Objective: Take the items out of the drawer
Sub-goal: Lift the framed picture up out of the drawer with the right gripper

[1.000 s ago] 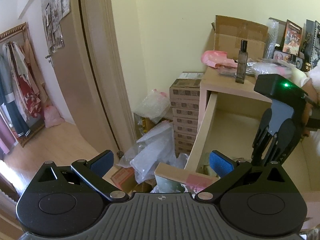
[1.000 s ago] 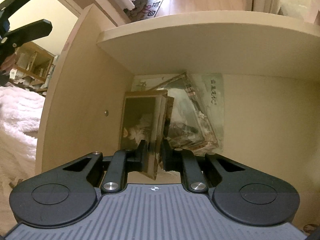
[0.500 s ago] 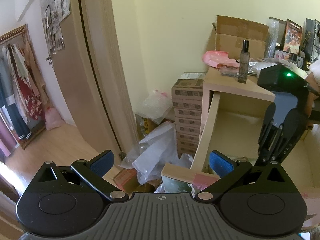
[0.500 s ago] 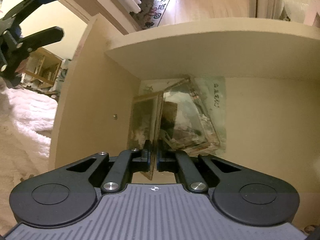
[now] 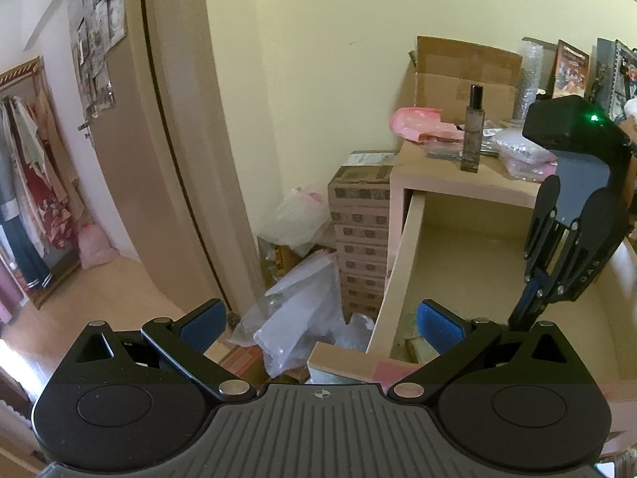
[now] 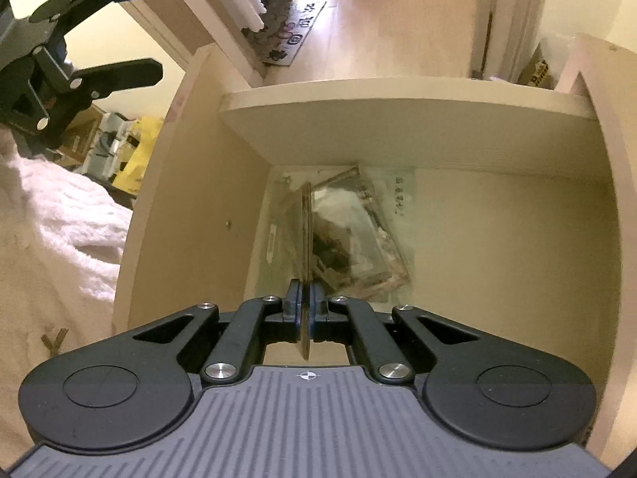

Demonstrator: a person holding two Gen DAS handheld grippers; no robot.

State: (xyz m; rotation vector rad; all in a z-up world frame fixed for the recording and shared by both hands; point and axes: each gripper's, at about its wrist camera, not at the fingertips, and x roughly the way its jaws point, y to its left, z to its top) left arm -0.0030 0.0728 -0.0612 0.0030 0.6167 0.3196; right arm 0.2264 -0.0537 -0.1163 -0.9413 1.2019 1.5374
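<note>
Two grippers in play, and the right gripper [image 6: 304,310] is pinched tight on a thin flat card [image 6: 305,247], holding it edge-on and upright above the floor of the open drawer [image 6: 497,239]. Under the card, more flat printed items in clear sleeves [image 6: 358,231] lie in the drawer's front left corner, against the front panel and the left wall. Over in the left wrist view, the left gripper [image 5: 322,320] is spread wide with nothing between its blue pads [image 5: 440,320], hanging just outside the drawer's front corner. Up on the cabinet top [image 5: 438,179] stands a dark bottle [image 5: 471,129] near the front edge, a pink bag [image 5: 414,121] and a cardboard box [image 5: 466,71] behind it.
</note>
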